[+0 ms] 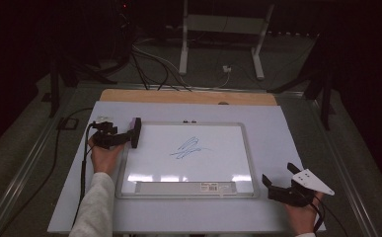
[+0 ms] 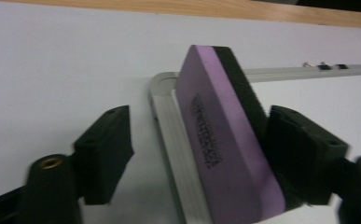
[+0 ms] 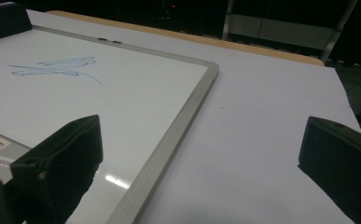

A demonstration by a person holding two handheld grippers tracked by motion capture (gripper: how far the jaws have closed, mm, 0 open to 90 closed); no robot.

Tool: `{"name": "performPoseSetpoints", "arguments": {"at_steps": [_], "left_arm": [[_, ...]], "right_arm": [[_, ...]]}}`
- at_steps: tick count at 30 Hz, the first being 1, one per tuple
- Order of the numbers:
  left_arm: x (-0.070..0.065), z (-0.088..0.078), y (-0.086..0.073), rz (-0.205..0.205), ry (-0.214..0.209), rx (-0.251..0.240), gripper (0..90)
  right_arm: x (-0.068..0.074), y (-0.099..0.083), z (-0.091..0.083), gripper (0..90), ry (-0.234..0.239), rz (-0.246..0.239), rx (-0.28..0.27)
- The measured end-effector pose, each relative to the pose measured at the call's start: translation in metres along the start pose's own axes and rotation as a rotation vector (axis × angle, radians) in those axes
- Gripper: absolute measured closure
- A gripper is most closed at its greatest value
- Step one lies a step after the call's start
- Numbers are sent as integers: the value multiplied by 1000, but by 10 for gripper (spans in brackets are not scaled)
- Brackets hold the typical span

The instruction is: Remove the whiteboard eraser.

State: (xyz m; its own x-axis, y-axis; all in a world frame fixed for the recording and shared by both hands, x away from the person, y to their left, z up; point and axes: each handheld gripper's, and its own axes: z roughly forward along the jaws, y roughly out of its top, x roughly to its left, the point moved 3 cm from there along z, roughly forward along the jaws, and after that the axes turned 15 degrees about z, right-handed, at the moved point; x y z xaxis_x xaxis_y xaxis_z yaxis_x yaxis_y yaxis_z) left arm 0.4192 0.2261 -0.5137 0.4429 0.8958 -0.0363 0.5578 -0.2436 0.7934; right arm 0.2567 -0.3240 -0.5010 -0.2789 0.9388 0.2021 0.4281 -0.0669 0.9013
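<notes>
A purple eraser (image 1: pixel 136 132) with a black felt side stands on edge at the top-left corner of the whiteboard (image 1: pixel 218 163). My left gripper (image 1: pixel 131 135) straddles it. In the left gripper view the eraser (image 2: pixel 225 140) leans on the right-hand jaw, while the left-hand jaw stands apart from its purple face, so the left gripper (image 2: pixel 201 130) is open around it. A blue scribble (image 1: pixel 189 147) marks the board's middle. My right gripper (image 1: pixel 278 174) rests open and empty on the table right of the board's lower corner. In the right gripper view the right gripper (image 3: pixel 204 140) frames the whiteboard's (image 3: pixel 122 93) corner and the scribble (image 3: pixel 57 66).
The board lies on a white table cover (image 1: pixel 287 133) with a wooden edge (image 1: pixel 188 97) at the far side. A grey pen tray (image 1: pixel 186 187) with a label runs along the board's near edge. Cables and a white stand (image 1: pixel 183 44) sit on the floor beyond.
</notes>
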Motion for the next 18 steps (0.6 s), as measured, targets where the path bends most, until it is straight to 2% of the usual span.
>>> {"name": "performPoseSetpoints", "arguments": {"at_steps": [6,14,18], "left_arm": [[-2,0,0,-13,-40,-7,358],[-11,9,1,-28,-95,-11,357],[-16,13,2,-26,-117,3,357]], "right_arm": [[1,0,1,1,3,-3,2],[1,0,0,1,2,-2,1],[0,0,0,2,2,0,-1]]}}
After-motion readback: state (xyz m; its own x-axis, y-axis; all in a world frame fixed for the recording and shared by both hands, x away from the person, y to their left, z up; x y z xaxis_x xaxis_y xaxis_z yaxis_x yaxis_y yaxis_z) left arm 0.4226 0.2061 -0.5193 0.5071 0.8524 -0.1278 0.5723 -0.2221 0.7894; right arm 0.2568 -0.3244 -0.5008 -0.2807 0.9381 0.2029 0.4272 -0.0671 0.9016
